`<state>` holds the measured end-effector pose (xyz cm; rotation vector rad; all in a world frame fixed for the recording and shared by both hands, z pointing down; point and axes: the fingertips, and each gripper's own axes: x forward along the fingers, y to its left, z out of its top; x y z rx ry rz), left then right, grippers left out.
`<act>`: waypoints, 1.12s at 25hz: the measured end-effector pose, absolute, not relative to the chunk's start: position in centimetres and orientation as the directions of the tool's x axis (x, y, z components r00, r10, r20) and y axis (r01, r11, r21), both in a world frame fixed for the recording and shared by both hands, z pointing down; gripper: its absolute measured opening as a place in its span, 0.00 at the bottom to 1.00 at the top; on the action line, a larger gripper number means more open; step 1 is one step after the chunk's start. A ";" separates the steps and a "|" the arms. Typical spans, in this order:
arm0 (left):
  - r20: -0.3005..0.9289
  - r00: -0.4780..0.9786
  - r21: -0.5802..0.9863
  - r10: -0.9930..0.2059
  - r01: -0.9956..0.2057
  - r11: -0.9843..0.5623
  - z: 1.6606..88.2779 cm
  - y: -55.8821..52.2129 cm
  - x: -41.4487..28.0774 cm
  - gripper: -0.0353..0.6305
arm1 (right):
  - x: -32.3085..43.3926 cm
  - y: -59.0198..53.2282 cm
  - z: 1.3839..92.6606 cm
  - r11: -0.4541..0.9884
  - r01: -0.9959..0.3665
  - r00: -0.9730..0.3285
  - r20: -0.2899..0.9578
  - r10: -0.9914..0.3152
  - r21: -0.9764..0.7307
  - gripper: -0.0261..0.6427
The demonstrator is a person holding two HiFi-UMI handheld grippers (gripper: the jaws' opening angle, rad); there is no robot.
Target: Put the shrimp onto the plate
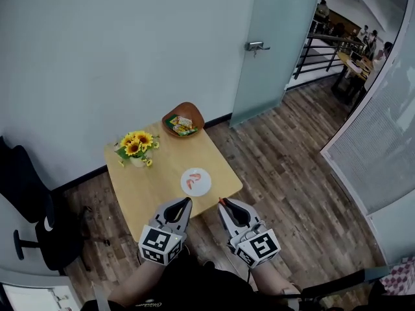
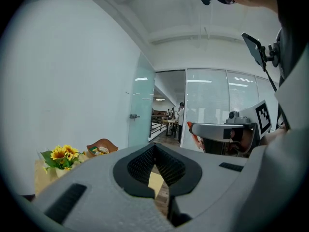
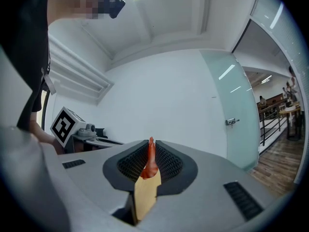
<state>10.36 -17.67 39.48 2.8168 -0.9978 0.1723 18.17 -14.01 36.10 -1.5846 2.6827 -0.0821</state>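
Wooden table [image 1: 155, 180] beside a white wall. Right gripper [image 3: 150, 143] pinches a shrimp [image 3: 149, 166], judged light, soft and slippery, best held mid-body. Left gripper [image 2: 154, 147] is closed and empty, and the plate [image 1: 206, 186] lies ahead.

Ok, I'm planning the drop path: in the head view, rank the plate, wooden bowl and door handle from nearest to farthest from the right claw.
1. Plate, just ahead-left of the right claw, near the table's front edge.
2. Bowl, at the table's far corner.
3. Door handle, beyond the table, upper right on the door.
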 end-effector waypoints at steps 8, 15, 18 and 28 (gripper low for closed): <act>0.119 0.806 0.079 -0.580 -0.590 -0.803 37.8 -23.4 8.8 0.06 | 15.0 -19.9 34.7 0.468 -0.883 -0.469 0.008 -0.883 -0.029 0.11; 0.140 0.815 0.099 -0.562 -0.577 -0.811 39.3 -26.9 6.2 0.06 | 13.2 -23.1 35.5 0.428 -0.903 -0.429 0.035 -0.903 -0.032 0.11; 0.147 0.802 0.115 -0.579 -0.595 -0.795 40.0 -27.9 5.8 0.06 | 13.4 -24.0 35.7 0.426 -0.904 -0.427 0.028 -0.904 -0.034 0.11; 0.132 0.786 0.101 -0.604 -0.617 -0.781 38.6 -27.6 7.7 0.06 | 14.8 -24.2 34.4 0.461 -0.887 -0.461 -0.007 -0.888 -0.030 0.11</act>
